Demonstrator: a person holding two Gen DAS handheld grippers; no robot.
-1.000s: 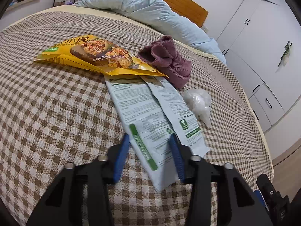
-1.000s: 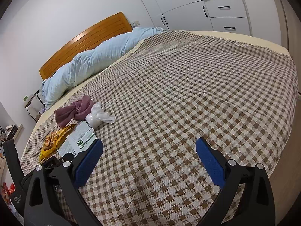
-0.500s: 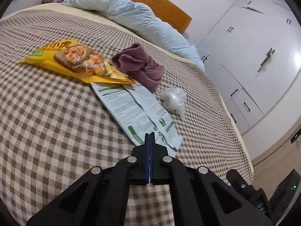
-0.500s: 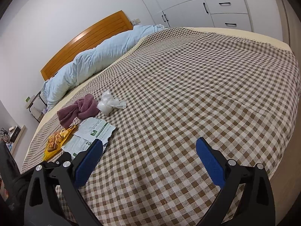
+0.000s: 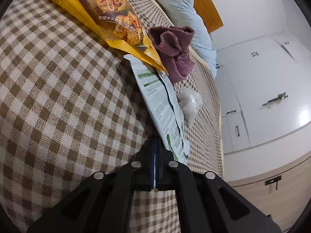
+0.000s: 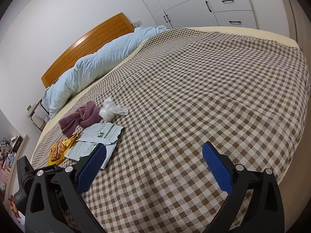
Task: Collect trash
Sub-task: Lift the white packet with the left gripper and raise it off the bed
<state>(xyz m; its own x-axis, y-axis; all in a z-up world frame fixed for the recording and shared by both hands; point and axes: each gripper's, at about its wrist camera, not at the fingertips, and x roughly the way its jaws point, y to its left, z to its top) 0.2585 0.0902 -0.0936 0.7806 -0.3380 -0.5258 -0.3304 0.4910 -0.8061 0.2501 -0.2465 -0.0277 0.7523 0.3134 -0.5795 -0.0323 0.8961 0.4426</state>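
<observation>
Gripping the white wrapper [image 5: 164, 106] by its near edge at centre frame, the left gripper [image 5: 155, 145] jaws are clenched; right gripper [image 6: 153, 163] jaws released. Lifting may tear the wrapper or drag the overlapping yellow bag [image 5: 108, 13].

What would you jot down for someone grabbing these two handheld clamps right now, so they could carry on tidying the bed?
Left gripper: shut on the near edge of the white-and-green wrapper.
Right gripper: open, holding nothing, above the checked bedspread.
Trash, all on the bed: that wrapper, the yellow snack bag overlapping its far end, and a crumpled clear plastic bag beside it. The purple cloth may not be trash.
Done: first piece gripped.
Left: carry it off, then take the rest. No bin in view.
</observation>
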